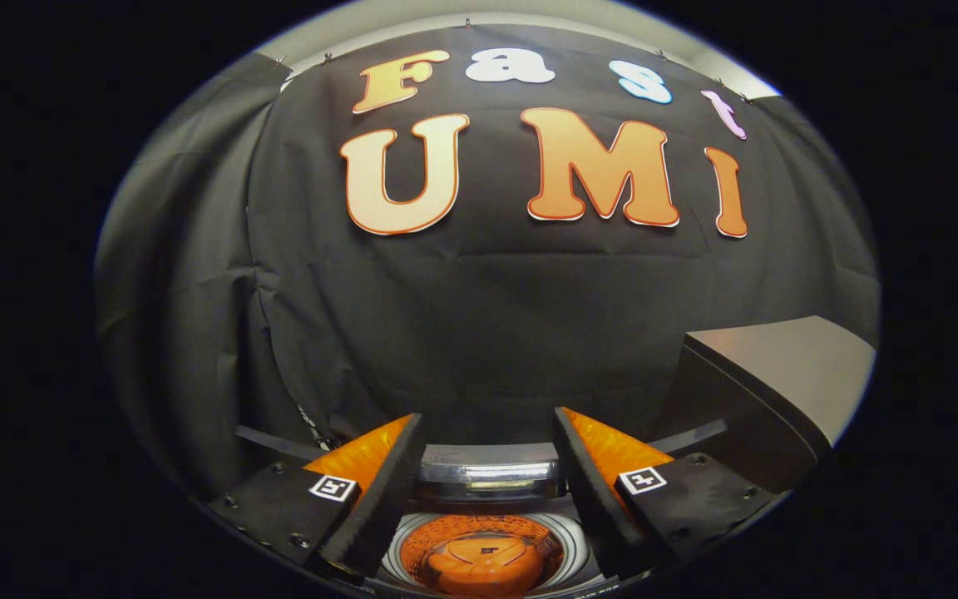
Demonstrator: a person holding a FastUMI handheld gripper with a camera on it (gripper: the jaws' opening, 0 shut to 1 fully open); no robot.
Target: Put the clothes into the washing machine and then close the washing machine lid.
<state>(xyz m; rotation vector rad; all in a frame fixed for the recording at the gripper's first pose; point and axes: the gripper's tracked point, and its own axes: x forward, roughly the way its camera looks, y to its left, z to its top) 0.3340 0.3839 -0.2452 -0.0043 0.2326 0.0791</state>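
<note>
Washing machine (487, 491) sits low beneath the gripper (487, 449), its round drum open and seen between the two fingers, orange inside. Right of it stands a dark cabinet (770, 391). Fingers spread apart, holding nothing.

washing machine (487, 532) drum below spread tool (487, 449); cabinet (778, 374) right

We face a black cloth wall (479, 316), creased and hanging in soft folds, with a second cloth panel (188, 274) turning the corner at the left of the frame. Above the cloth, along the top, we see a strip of pale wall (412, 18). At the lower right stands a dark box-like cabinet (787, 374) with a lighter flat top. The light is dim and even.
</note>
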